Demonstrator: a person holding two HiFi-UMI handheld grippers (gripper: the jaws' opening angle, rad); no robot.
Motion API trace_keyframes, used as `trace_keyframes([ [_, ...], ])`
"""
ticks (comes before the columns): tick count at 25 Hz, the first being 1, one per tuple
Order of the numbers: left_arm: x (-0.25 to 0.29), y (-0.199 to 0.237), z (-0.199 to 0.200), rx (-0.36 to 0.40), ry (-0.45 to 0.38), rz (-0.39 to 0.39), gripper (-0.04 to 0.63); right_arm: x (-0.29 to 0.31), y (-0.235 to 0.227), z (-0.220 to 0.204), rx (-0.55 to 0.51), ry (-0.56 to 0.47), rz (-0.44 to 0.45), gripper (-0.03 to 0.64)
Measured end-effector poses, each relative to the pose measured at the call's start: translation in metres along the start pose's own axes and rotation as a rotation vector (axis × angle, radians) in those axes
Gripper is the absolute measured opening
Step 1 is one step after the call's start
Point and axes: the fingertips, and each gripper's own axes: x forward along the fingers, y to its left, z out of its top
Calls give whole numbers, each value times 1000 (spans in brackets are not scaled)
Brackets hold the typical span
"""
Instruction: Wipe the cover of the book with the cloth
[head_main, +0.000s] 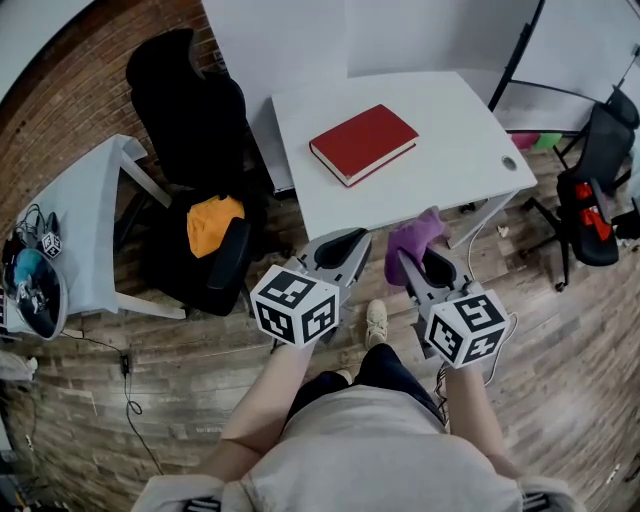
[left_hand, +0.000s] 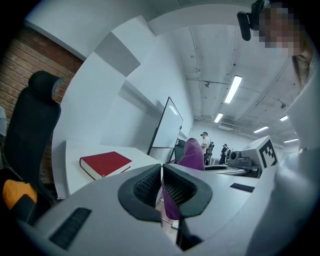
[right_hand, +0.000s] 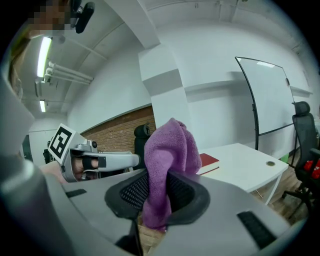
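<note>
A red book (head_main: 363, 142) lies closed on the white table (head_main: 450, 130); it also shows in the left gripper view (left_hand: 105, 164) and, partly hidden, as a red book (right_hand: 208, 161) in the right gripper view. My right gripper (head_main: 418, 266) is shut on a purple cloth (head_main: 414, 240), which bunches up above the jaws (right_hand: 167, 165). My left gripper (head_main: 342, 248) is shut with nothing between its pads; the cloth (left_hand: 189, 155) shows beyond it. Both grippers hover in front of the table's near edge, short of the book.
A black office chair (head_main: 195, 170) with an orange item (head_main: 213, 222) on its seat stands left of the table. A second white table (head_main: 70, 230) with gear is at far left. Another black chair (head_main: 600, 200) stands at right. A whiteboard stands behind the table.
</note>
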Motion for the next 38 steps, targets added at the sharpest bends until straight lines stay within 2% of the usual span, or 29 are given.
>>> trace_keyframes([
  [14,112,66,53,1,-3,60,29,90,-98,61,6,-27,90,98],
  [22,167,88,75,-10,-45,106,29,127,-150,81,-4,-7,152,98],
  [31,189,101,68,-52,-33,130,29,144,-168,81,3,21,190,98],
  [38,186,112,65,-43,-17,152,29,155,-166,72,29,59,225,98],
])
